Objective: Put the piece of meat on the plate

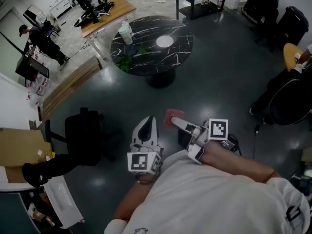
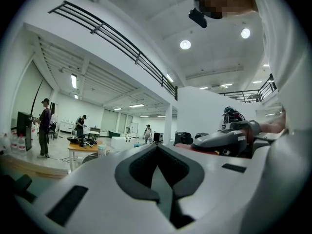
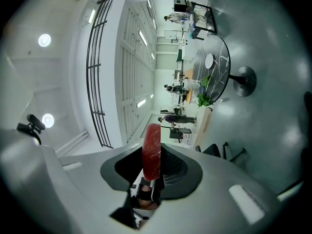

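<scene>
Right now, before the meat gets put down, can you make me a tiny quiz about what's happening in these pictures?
1. True or false: the piece of meat already lies on the white plate.
2. Pick one. The left gripper has its jaws: A) together, with nothing between them; B) wide apart; C) shut on the meat.
3. Fill the gap: the right gripper grips the meat, and the plate stands on the round black ___.

Key: 1 false, the meat is up between the right gripper's jaws; 2 A; 3 table.
</scene>
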`<state>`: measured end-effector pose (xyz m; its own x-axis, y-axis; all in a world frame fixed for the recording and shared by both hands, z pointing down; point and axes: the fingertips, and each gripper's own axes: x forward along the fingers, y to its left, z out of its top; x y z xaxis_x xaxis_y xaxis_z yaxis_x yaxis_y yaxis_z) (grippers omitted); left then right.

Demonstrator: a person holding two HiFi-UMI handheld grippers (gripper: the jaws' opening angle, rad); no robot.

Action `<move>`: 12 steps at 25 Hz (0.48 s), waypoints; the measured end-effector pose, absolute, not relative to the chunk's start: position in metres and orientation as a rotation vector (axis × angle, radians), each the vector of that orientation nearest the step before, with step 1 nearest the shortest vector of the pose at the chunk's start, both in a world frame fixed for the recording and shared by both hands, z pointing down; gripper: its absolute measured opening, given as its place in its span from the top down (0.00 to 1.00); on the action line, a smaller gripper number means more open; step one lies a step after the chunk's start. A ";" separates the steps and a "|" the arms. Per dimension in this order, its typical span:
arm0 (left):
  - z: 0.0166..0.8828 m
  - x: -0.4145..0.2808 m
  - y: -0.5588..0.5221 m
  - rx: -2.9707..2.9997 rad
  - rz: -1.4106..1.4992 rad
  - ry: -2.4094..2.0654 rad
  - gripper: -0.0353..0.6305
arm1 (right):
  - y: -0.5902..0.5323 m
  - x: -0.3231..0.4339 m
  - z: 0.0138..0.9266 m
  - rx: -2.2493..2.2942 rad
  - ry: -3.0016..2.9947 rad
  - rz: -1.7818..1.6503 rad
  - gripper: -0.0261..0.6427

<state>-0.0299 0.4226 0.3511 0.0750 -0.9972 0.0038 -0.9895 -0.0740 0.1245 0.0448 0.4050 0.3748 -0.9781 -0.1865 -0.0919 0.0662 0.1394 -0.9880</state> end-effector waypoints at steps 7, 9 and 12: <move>0.357 -0.029 0.377 2.224 -0.119 -2.064 0.94 | 0.361 0.042 0.378 -0.104 2.214 -1.953 0.83; 0.361 -0.028 0.364 2.223 -0.116 -2.063 0.94 | 0.347 0.043 0.380 -0.104 2.213 -1.958 0.83; 0.363 -0.025 0.339 2.211 -0.115 -2.062 0.94 | 0.323 0.046 0.384 -0.106 2.220 -1.962 0.83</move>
<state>-0.0249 0.3393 0.3629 0.0713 -0.9972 0.0238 -0.9883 -0.0674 0.1367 0.0460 0.3232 0.3840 -0.9819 -0.1697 -0.0846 0.0631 0.1280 -0.9898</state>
